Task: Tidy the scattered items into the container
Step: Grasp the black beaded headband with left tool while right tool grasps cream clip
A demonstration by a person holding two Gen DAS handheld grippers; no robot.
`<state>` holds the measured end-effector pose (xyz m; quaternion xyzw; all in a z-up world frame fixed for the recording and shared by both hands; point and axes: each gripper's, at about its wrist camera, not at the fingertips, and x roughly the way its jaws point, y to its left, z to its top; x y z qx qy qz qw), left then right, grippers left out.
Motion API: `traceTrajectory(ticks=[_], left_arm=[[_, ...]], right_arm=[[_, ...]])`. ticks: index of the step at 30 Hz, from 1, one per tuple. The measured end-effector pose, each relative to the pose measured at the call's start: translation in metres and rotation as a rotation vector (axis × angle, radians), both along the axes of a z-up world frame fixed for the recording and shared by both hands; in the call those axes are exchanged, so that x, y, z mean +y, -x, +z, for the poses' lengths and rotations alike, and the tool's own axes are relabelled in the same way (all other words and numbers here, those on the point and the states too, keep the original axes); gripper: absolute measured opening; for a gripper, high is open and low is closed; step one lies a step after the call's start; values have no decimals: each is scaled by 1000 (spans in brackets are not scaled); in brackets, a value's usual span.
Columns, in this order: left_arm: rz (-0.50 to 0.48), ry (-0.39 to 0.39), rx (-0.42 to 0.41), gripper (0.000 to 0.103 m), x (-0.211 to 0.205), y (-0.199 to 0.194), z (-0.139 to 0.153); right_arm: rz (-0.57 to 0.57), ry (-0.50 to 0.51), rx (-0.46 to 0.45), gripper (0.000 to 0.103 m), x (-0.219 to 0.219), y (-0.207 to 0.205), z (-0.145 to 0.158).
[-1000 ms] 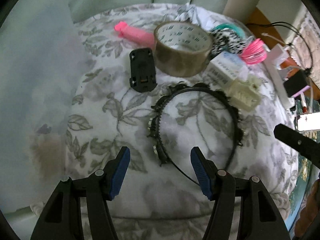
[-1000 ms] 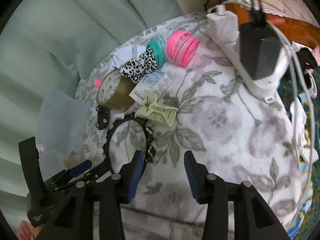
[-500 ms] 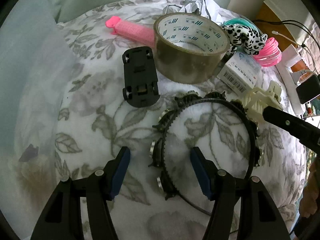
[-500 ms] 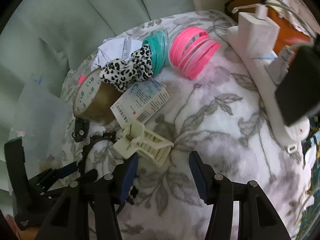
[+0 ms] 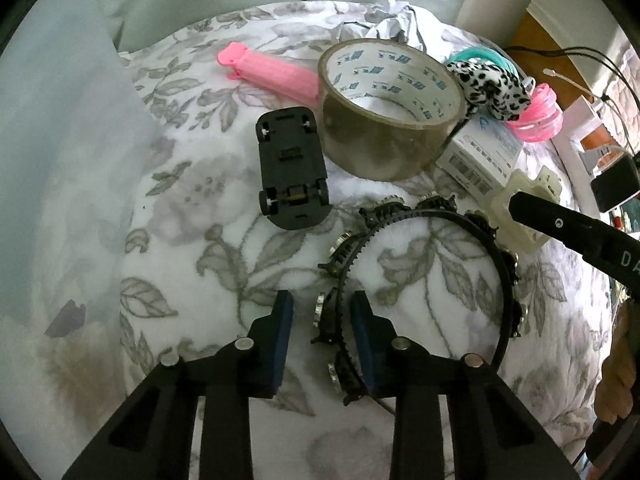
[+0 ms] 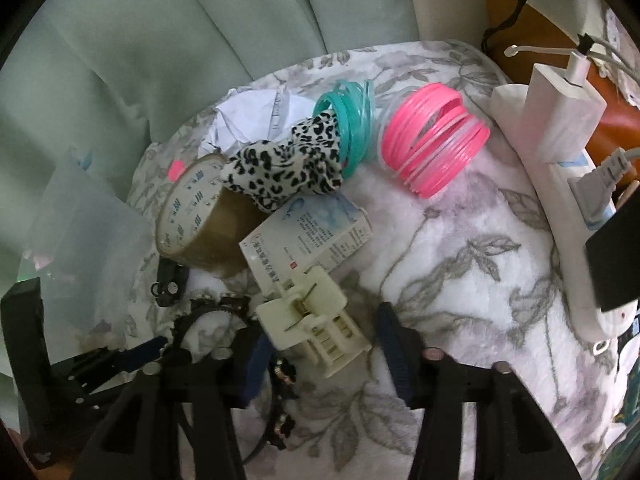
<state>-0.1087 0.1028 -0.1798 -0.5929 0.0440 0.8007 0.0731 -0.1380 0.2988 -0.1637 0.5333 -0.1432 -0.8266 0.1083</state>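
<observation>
A black studded headband [image 5: 424, 216] lies on the floral blanket. My left gripper [image 5: 322, 320] has its jaws narrowed around the headband's left arm, with a small gap still showing. My right gripper [image 6: 320, 354] is open with a cream hair claw clip [image 6: 316, 328] between its jaws. Behind lie a brown tape roll [image 5: 388, 108], an upturned black toy car [image 5: 292, 172], a pink clip [image 5: 268, 70], a white box [image 6: 308, 236], a leopard scrunchie [image 6: 288, 164], teal bangles [image 6: 352, 120] and pink bangles [image 6: 432, 144]. A translucent container [image 6: 80, 240] stands at the left.
A white power strip [image 6: 560, 184] with a black adapter [image 6: 616, 260] and cables runs along the blanket's right edge. Crumpled paper [image 6: 248, 124] lies at the back. A pale green cushion [image 6: 160, 40] rises behind everything.
My left gripper has moved forward and narrowed its jaws around the headband's left arm. My right gripper has advanced until the cream claw clip sits between its jaws.
</observation>
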Motion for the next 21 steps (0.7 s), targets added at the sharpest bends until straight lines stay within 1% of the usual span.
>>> traceTrajectory(ticks=[3, 4, 6, 9, 11, 14, 16, 21], left_arm=[[-18, 35, 7, 30, 7, -2, -1], [-20, 43, 7, 31, 9, -2, -2], [-14, 42, 5, 31, 11, -2, -2], [-15, 45, 11, 31, 13, -4, -2], [-20, 53, 24, 29, 17, -6, -1], [-26, 52, 33, 19, 23, -9, 0], [-23, 52, 36, 15, 25, -12, 1], [-7, 39, 33, 14, 27, -17, 7]], right_arm=[[-13, 13, -7, 33, 1, -5, -1], [-18, 20, -8, 31, 1, -6, -1], [-40, 29, -9, 29, 3, -10, 0], [-63, 42, -9, 20, 8, -18, 3], [-74, 51, -9, 20, 12, -25, 6], [-86, 56, -7, 19, 16, -34, 9], [-98, 64, -5, 19, 18, -42, 12], [-132, 104, 3, 18, 30, -62, 23]])
